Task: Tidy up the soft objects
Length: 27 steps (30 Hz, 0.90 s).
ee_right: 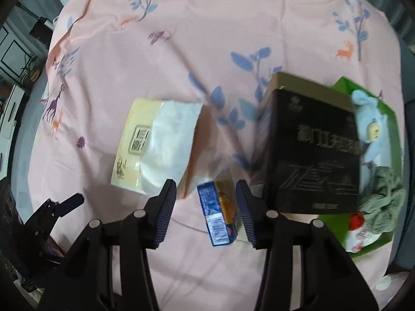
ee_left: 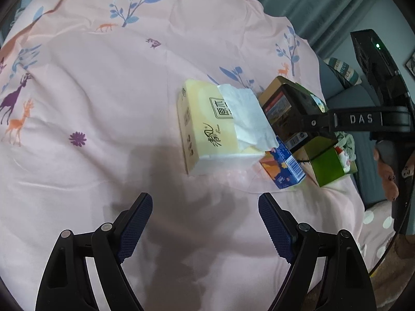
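Left tool (ee_left: pixel 205 223) wide open, empty, over bare pink bedsheet (ee_left: pixel 90 108). Right tool (ee_right: pixel 206 207) part-open, straddling blue carton (ee_right: pixel 220 217), not gripping. Right view only: soft toys (ee_right: pixel 371 129) in green box (ee_right: pixel 389 108), right edge.

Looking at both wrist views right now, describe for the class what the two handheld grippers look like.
The left gripper has black angular linkage arms with silver pivot pins and dark blue ribbed pads. The right gripper has the same build; seen from the left wrist view, its black body bears white "DAS" lettering and a small green light.

Grey-green curtains (ee_left: pixel 324 2) behind pink bedspread (ee_left: pixel 103 103)
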Tool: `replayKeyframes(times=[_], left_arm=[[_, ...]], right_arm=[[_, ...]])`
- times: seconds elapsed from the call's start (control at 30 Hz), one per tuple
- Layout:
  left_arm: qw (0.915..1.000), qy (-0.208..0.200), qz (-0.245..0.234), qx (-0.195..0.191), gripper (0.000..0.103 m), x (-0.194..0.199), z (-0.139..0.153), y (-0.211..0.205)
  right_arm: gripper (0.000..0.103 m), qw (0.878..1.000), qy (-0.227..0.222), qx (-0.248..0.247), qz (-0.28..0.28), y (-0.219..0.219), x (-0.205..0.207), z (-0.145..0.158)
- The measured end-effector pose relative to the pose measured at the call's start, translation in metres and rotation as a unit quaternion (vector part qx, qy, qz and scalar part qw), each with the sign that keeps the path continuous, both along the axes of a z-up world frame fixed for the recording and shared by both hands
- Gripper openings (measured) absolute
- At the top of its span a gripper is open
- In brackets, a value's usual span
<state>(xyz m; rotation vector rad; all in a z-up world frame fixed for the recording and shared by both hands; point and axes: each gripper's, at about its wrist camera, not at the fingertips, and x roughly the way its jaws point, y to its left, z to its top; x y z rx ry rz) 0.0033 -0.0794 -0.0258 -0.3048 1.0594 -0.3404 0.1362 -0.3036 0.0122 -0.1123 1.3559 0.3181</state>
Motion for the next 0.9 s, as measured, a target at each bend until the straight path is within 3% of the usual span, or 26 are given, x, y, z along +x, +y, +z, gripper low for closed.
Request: replayKeyframes(times=[0.3, 0.5, 0.67, 0.9], left_arm=[[0.9996, 0.025, -0.002, -0.01, 0.084, 0.006, -0.017, -0.007], [0.9989, 0.024, -0.02, -0.034, 0.084, 0.013, -0.016, -0.032], [0.9989, 0.013, -0.045, -0.004, 0.084, 0.024, -0.019, -0.07], [0.9974, 0.026, -0.066, -0.013, 0.057, 0.04, -0.037, -0.101]], right_arm=[[0.046, 1.0, 0.023, -0.012, -0.003, -0.008, -0.021, -0.044], [0.047, 0.995, 0.048, 0.069, -0.061, -0.035, -0.022, -0.064], [0.051, 0.983, 0.063, 0.138, -0.098, -0.048, -0.025, -0.079], [0.047, 0.971, 0.062, 0.198, -0.116, -0.055, -0.033, -0.087]])
